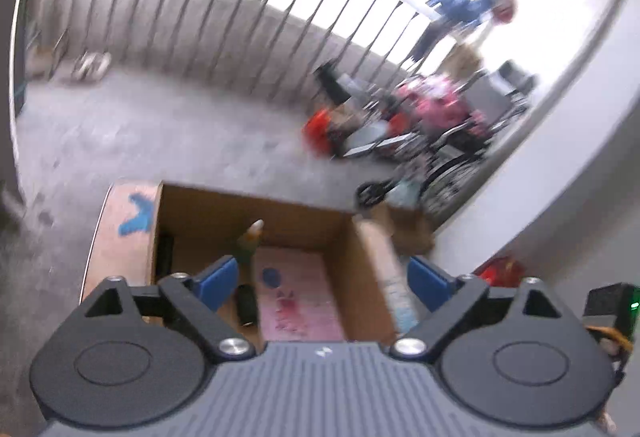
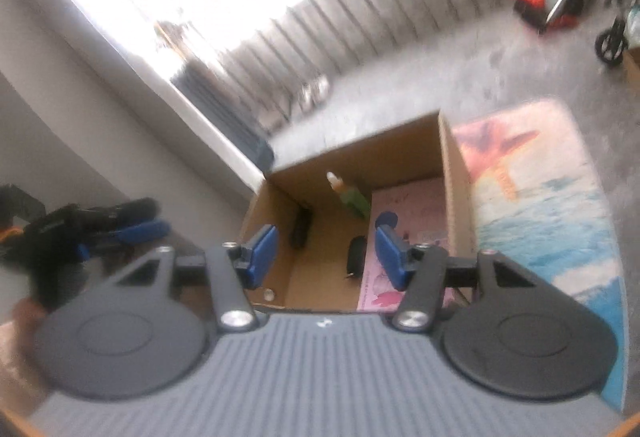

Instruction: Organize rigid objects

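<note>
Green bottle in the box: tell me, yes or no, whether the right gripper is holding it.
No: the green bottle sits inside the box, and the right gripper is open with nothing between its pads.

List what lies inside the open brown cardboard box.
Green bottle with pale tip, pink printed sheet, two dark oblong objects. The near box floor is hidden behind the hand-held gripper.

Far floor clutter [image 1: 420, 117] motion-blurred, unidentifiable.

Each camera sits just behind its own fingers, looking forward and steeply down from above. Both share the open cardboard box [image 1: 256, 221] [image 2: 360, 165] beyond the fingertips, the grey floor [image 1: 180, 133] [image 2: 500, 73] and the far railing [image 1: 192, 17] [image 2: 340, 17].
</note>
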`<move>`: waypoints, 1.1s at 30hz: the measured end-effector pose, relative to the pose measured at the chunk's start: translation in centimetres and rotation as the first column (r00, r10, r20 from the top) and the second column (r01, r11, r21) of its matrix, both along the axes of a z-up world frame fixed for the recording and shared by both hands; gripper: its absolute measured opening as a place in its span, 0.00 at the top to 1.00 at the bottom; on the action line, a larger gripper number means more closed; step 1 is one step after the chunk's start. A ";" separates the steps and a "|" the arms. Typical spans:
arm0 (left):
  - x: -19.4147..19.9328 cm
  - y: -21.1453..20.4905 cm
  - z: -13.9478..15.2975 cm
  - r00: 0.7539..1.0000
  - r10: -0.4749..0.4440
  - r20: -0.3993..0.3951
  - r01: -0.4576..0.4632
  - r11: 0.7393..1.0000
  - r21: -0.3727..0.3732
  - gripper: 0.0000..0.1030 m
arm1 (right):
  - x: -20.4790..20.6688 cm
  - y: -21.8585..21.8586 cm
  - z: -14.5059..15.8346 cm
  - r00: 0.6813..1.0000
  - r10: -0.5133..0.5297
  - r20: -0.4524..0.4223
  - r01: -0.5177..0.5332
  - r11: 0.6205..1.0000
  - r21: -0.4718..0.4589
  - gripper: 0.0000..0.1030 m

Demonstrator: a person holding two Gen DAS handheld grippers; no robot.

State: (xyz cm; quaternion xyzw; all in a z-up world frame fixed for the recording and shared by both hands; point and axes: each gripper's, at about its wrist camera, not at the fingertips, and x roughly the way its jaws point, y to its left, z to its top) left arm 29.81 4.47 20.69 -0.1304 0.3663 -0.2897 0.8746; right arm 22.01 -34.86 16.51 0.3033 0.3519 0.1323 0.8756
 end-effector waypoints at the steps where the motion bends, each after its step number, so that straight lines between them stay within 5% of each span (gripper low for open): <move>1: -1.8 0.4 0.7 0.999 -0.011 0.041 0.011 1.000 -0.005 0.04 | -1.7 -0.3 0.7 1.000 -0.004 0.026 0.004 1.000 -0.007 0.43; 7: -10.5 1.5 -0.2 0.981 -0.053 0.186 0.055 0.998 -0.004 0.00 | -11.1 0.3 1.3 0.989 -0.032 0.145 0.037 0.999 -0.028 0.33; 15: -18.0 0.4 -9.6 0.976 -0.045 0.211 0.039 0.999 0.031 0.00 | -18.7 6.1 -4.1 0.984 -0.032 0.174 0.056 0.990 -0.132 0.29; 18: -19.6 -0.8 -12.7 0.973 -0.051 0.226 0.037 0.997 0.068 0.00 | -19.6 8.8 -7.0 0.990 -0.010 0.141 0.036 0.983 -0.181 0.29; 25: -20.1 -1.7 -17.5 0.982 -0.092 0.166 0.091 0.996 0.015 0.00 | -18.9 13.2 -10.5 0.995 0.039 0.087 -0.015 0.964 -0.265 0.29; 33: -21.7 -2.8 -20.3 0.962 -0.082 0.262 0.040 0.986 0.162 0.00 | -16.5 13.7 -10.9 0.996 0.039 0.086 -0.013 0.959 -0.282 0.29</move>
